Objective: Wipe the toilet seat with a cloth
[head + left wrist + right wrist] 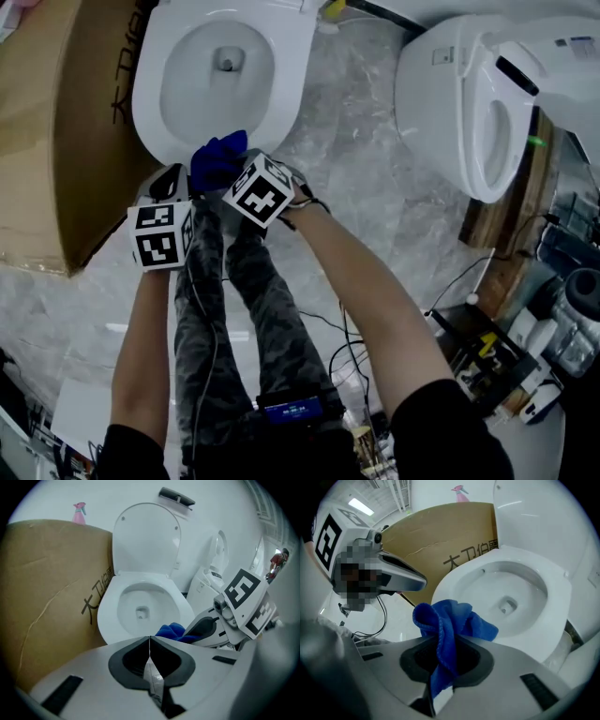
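Cloth (pixel 449 619): deep blue and plush, bunching in crumpled folds over the front edge of the toilet seat (pixel 153 117); whether it is touching the seat is unclear.
Right tool (pixel 444 640): clamping the cloth, which is hanging down between its jaws.
Left tool (pixel 150 643): closed and empty, hovering just before the seat's front.
Seat: white and glossy, lying down.
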### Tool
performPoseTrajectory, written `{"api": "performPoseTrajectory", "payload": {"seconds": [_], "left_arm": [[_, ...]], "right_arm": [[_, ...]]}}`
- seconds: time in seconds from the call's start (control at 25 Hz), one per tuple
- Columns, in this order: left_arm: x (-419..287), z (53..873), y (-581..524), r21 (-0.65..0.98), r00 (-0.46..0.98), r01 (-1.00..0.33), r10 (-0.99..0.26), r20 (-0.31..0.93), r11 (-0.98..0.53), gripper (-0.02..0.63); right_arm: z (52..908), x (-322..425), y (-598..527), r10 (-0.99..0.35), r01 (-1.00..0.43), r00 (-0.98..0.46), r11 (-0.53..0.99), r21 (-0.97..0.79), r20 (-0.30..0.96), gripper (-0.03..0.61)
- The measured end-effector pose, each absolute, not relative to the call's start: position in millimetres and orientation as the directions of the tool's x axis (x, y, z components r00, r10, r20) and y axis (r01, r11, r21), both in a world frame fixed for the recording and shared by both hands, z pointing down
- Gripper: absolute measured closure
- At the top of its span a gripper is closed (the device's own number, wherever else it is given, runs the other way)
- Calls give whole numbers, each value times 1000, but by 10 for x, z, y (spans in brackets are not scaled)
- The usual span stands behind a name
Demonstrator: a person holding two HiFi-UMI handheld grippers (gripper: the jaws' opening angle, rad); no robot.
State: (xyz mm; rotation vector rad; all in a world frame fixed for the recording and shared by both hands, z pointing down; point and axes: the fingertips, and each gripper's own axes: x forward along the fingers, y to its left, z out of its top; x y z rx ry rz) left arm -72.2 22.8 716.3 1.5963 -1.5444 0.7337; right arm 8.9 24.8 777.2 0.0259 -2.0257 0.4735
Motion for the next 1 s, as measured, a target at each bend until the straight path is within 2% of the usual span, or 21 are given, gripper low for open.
{"api": "performPoseTrajectory", "payload": {"seconds": [0.28, 0.52, 1.0], "left_arm": [[-432, 7175, 30, 137, 140, -990, -519, 843, -44, 601], [-339, 7208, -241, 134, 168, -986, -505, 847, -102, 601], [-422, 7315, -977, 152, 226, -970, -483, 846, -188, 601]], "right_arm": [[7790, 519, -102, 108, -370, -494, 872, -321, 863, 514], [7784, 710, -642, -10, -507, -474, 820, -264, 881, 515], [7786, 766, -1666, -167, -650, -430, 740, -175, 887, 515]]}}
